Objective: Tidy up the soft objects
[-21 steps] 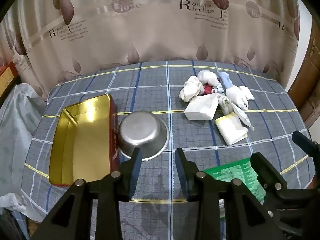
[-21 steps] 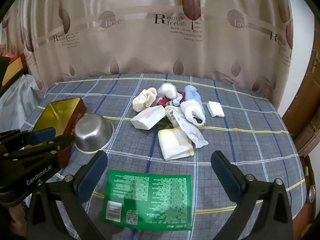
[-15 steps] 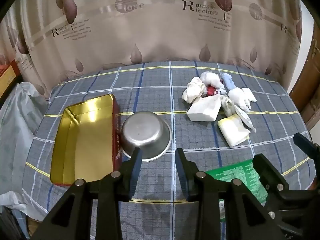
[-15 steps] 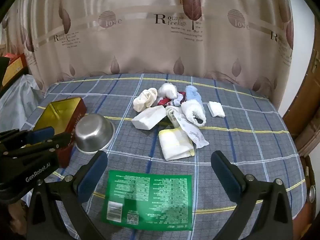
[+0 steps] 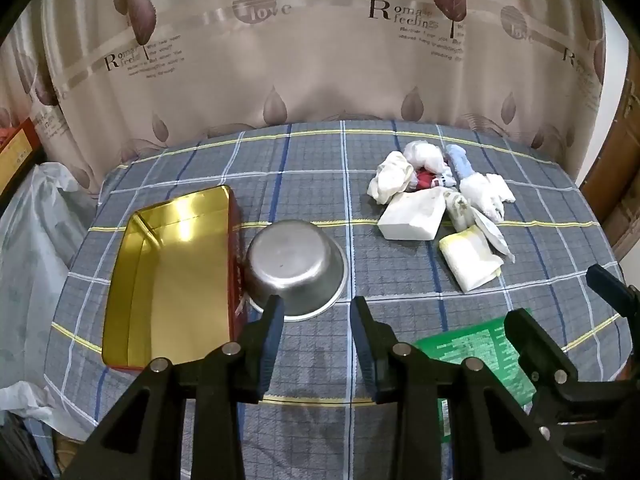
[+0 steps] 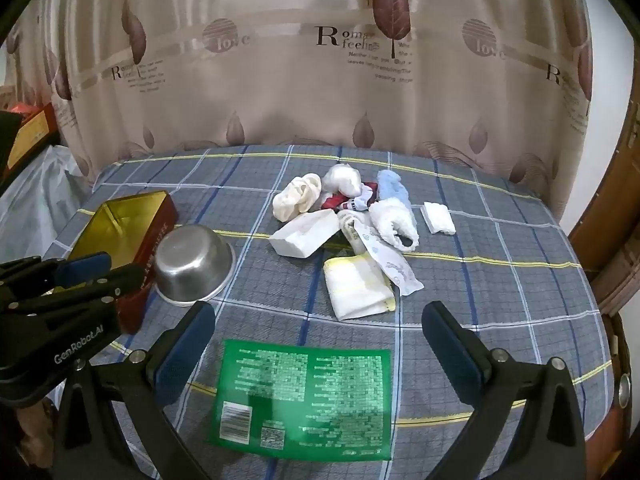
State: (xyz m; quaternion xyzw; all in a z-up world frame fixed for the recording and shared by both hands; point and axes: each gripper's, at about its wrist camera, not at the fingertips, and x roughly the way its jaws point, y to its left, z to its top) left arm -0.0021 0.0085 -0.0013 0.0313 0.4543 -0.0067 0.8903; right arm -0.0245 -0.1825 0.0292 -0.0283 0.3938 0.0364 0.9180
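A heap of soft things [image 6: 352, 216] lies mid-table: white socks, a pale blue one [image 6: 394, 188], a red-and-white piece, a white packet [image 6: 306, 234] and a folded yellow-edged cloth [image 6: 360, 288]. A small white pad [image 6: 439, 218] lies apart to its right. The same heap [image 5: 440, 196] shows at the right in the left wrist view. My left gripper [image 5: 318, 312] hangs open and empty just in front of the upturned steel bowl [image 5: 294, 260]. My right gripper [image 6: 320, 320] stands wide open and empty above the green packet [image 6: 304, 396], short of the folded cloth.
An open gold-lined red tin [image 5: 168, 276] sits left of the bowl, touching it. The plaid-covered table [image 5: 312, 168] ends at a curtain [image 5: 320, 52] behind. A clear plastic bag [image 5: 32, 240] hangs off the left edge; a wooden door [image 6: 616, 248] stands at the right.
Both views have shifted slightly, the table objects sitting a little lower in the left wrist view. Nothing on the table moved and neither gripper's jaws changed.
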